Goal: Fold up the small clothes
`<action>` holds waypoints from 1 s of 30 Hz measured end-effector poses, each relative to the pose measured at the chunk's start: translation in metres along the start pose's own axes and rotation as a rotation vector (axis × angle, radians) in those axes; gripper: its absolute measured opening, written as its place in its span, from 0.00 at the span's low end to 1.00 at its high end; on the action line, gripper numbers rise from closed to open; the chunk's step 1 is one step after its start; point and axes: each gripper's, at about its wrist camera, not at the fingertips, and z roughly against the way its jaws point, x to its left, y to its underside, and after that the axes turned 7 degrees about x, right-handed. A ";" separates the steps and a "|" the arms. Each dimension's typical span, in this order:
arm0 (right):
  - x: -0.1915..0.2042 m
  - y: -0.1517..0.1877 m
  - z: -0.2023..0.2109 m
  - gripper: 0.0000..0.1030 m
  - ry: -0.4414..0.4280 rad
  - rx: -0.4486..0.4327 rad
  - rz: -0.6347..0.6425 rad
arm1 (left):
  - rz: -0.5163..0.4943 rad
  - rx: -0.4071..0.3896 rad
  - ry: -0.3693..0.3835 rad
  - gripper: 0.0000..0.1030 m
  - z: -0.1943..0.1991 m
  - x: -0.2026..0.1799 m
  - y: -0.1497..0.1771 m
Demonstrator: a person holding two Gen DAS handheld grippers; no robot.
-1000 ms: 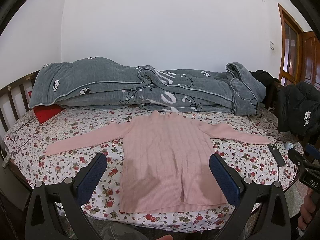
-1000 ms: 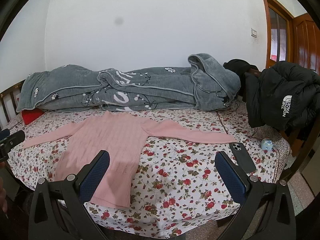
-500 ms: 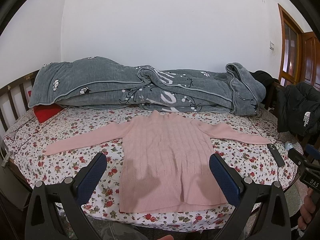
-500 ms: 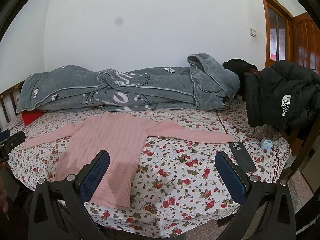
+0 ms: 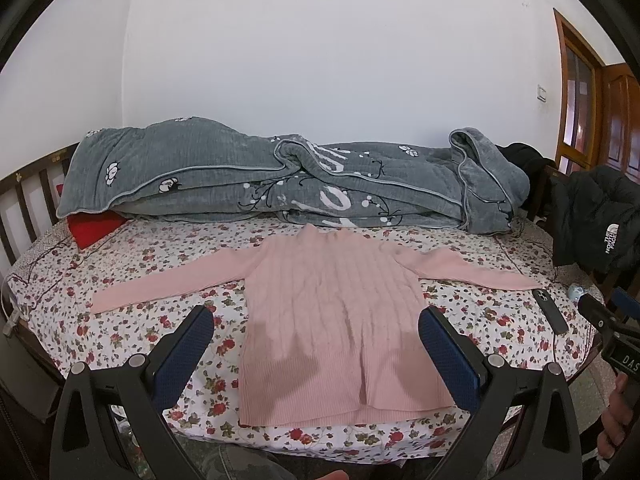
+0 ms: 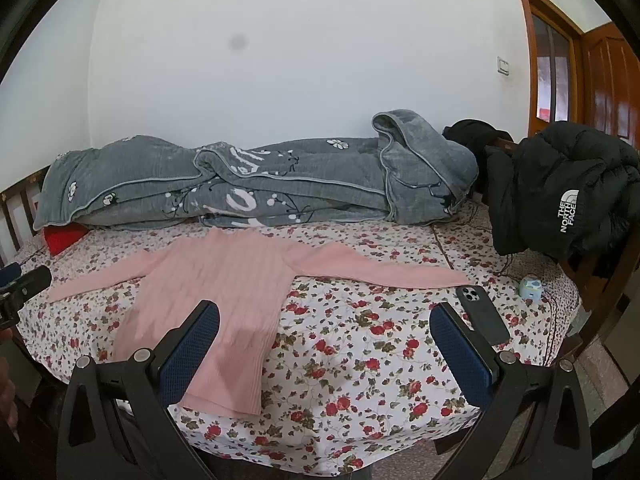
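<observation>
A pink knitted sweater point(image 5: 332, 304) lies flat on the floral bed sheet point(image 5: 160, 312), both sleeves spread out to the sides. It also shows in the right wrist view point(image 6: 216, 280), left of centre. My left gripper point(image 5: 316, 344) is open and empty, held above the near hem of the sweater. My right gripper point(image 6: 324, 340) is open and empty, held over the sheet to the right of the sweater's body.
A rolled grey quilt point(image 5: 280, 184) lies along the wall behind the sweater. A red pillow point(image 5: 94, 228) is at the far left. A black phone point(image 6: 482, 312) and a small blue object point(image 6: 530, 288) lie near the right edge. A black jacket point(image 6: 560, 196) hangs at right.
Both grippers stay open. The views have barely shifted; the sweater has not moved.
</observation>
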 end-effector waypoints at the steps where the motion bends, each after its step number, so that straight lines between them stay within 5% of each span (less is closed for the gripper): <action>1: 0.000 0.000 0.000 1.00 0.000 0.000 0.000 | 0.000 -0.001 -0.001 1.00 0.000 0.000 0.000; 30: -0.036 -0.002 -0.005 1.00 0.025 0.000 -0.024 | 0.018 -0.057 0.065 1.00 -0.015 0.013 0.006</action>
